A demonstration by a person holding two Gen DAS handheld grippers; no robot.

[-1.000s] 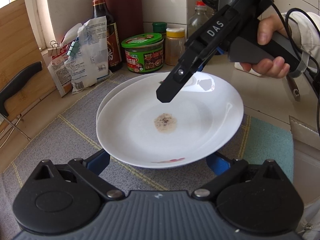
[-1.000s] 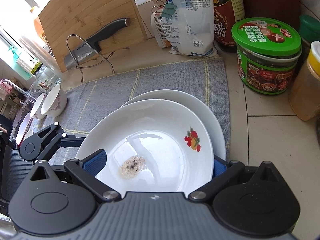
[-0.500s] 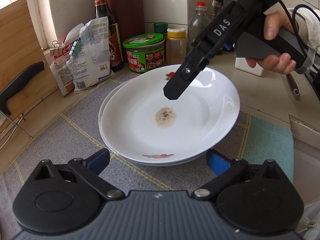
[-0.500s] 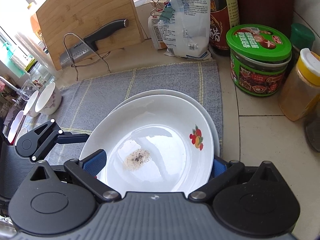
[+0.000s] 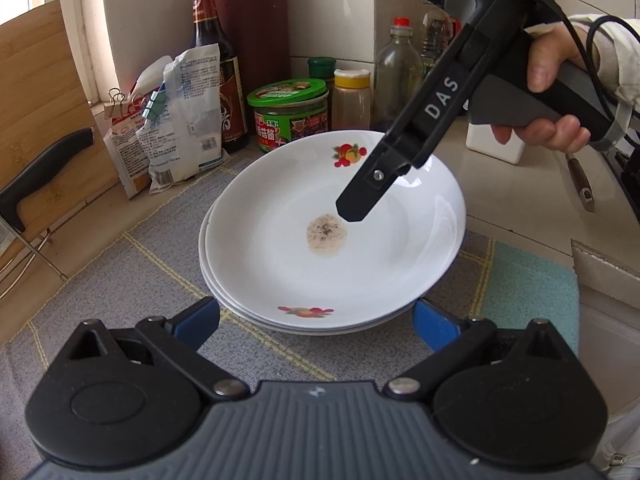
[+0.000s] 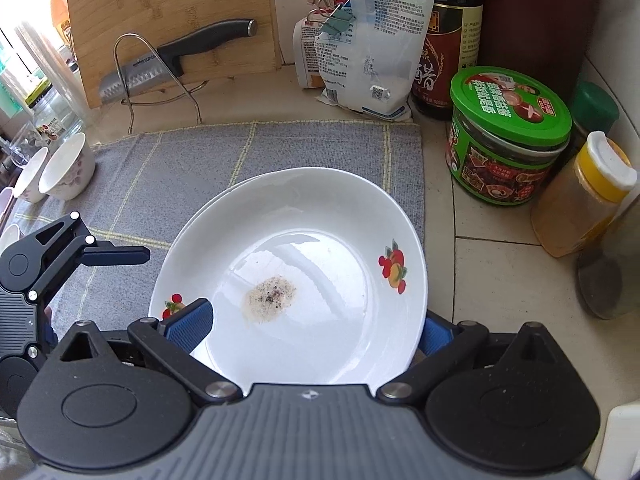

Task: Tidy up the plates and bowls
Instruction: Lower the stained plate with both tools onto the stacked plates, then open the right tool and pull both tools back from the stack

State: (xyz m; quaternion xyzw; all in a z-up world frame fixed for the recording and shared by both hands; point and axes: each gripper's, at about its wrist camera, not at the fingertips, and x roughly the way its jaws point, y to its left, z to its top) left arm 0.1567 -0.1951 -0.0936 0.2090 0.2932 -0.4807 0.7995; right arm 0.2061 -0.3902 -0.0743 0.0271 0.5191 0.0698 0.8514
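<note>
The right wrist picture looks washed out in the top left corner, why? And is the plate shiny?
Right wrist view: daylight by the cutting board overexposes that corner and bleaches the detail; the top plate carries a pale glossy reflection near its middle. Left wrist view: more even light, with a smaller sheen on the plate beside the right gripper; the fisheye lens curves straight edges in both.

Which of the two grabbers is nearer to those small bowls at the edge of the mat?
Left. The left gripper sits on the bowls' side of the stacked plates. The right gripper hovers over the plates, farther away.
</note>
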